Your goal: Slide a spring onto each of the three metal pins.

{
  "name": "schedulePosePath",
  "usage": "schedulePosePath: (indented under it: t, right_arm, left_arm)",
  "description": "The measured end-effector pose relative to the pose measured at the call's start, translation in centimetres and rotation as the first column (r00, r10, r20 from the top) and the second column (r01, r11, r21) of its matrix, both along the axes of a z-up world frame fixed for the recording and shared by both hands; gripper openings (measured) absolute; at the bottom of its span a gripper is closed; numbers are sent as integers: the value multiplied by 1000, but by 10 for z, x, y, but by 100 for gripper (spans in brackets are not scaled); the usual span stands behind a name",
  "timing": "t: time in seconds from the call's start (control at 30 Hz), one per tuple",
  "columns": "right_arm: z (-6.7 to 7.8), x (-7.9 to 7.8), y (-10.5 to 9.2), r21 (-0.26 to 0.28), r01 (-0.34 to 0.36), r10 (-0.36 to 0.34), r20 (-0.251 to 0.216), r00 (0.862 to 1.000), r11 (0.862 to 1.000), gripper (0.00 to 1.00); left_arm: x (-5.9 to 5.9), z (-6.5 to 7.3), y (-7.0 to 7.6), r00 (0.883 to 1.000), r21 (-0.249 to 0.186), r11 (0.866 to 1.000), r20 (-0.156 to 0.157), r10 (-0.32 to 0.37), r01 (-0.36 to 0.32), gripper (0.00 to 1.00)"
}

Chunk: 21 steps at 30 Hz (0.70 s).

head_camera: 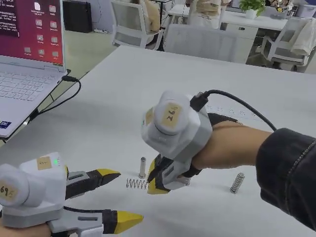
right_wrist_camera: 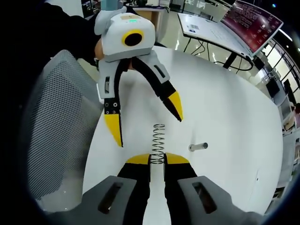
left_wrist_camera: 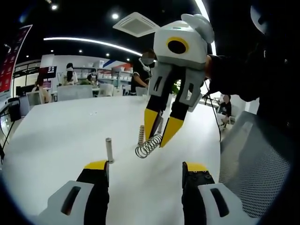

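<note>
A bare metal pin (head_camera: 142, 168) stands upright on the white table (head_camera: 123, 98). Just right of it, my right gripper (head_camera: 155, 186) is shut on one end of a loose spring (head_camera: 136, 183), which lies level and points left. The right gripper view shows the same spring (right_wrist_camera: 158, 138) sticking out from the shut jaws of the right gripper (right_wrist_camera: 157, 159), with the pin (right_wrist_camera: 198, 146) to its right. My left gripper (head_camera: 118, 195) is open at the bottom left, holding nothing. Further right stands another spring (head_camera: 237, 182), apparently on a pin.
An open laptop (head_camera: 29, 64) with a black cable (head_camera: 69, 94) sits at the table's left edge. Chairs and desks stand beyond the far edge. A grey mesh chair (left_wrist_camera: 258, 159) is close beside the table.
</note>
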State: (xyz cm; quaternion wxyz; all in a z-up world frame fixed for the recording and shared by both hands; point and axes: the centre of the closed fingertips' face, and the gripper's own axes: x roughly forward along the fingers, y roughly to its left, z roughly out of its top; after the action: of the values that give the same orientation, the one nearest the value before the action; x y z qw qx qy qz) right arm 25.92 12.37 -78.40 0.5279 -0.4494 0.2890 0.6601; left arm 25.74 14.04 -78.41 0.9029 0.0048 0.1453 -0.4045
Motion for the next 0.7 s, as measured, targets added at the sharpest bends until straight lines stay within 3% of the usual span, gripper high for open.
schedulePosePath:
  t: [0.33, 0.7]
  right_arm:
    - [-1, -2, -3, -12, -51, 51, 17, 999, 999, 8]
    - [-5, -5, -6, -36, -115, 116, 33, 993, 993, 8]
  left_arm:
    - [-5, 8, -8, 999, -17, 999, 9, -40, 40, 33]
    - [-6, 12, -11, 998, -32, 998, 16, -59, 59, 19]
